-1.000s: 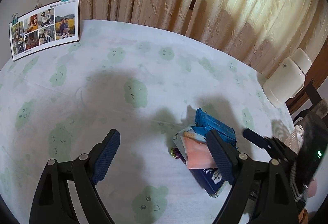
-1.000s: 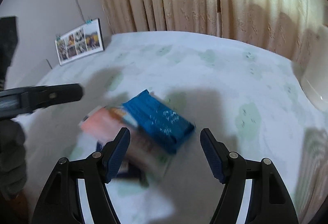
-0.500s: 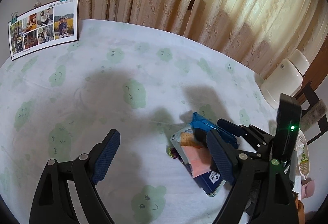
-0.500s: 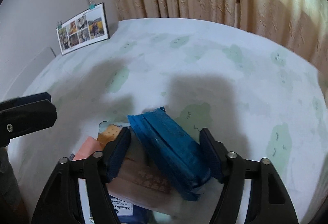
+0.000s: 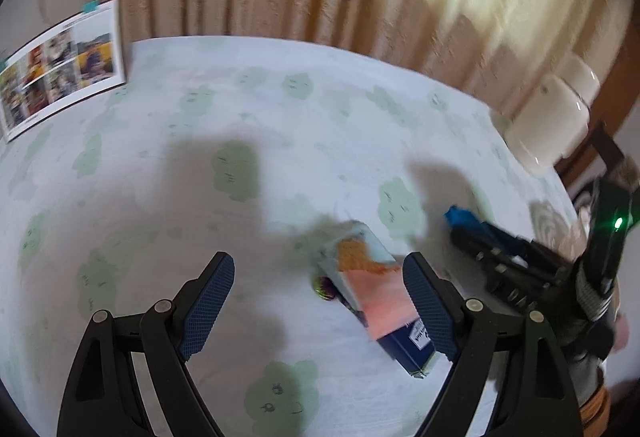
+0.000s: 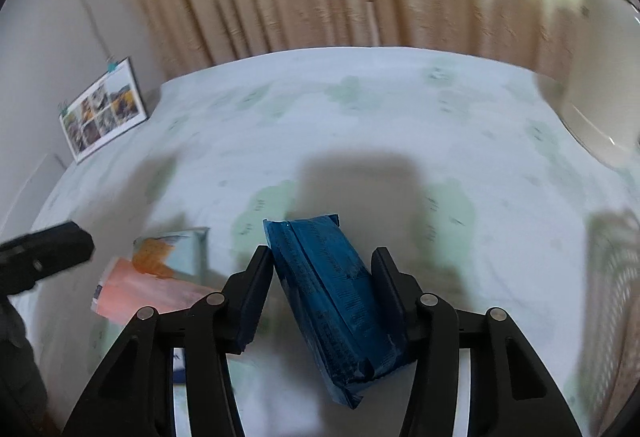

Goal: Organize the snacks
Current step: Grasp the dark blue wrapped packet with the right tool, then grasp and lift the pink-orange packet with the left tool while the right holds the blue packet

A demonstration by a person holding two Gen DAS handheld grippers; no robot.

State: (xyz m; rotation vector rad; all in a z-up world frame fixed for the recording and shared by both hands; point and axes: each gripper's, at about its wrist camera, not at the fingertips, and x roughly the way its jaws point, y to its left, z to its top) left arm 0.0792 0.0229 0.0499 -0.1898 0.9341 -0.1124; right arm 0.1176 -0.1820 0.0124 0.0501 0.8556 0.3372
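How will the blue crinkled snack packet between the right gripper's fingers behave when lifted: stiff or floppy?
The blue crinkled snack packet looks soft and puffy, so probably light and slightly floppy. Its glossy film may slip in the right gripper, whose jaws have just been closing around it.

Right gripper [image 6: 322, 291] jaws have just been closing & now clamp the blue snack pack [image 6: 336, 301], lifted off the pile w/ its far end raised; pink packet [image 5: 384, 301] & cracker pack [image 5: 356, 257] now lie uncovered on the bed.
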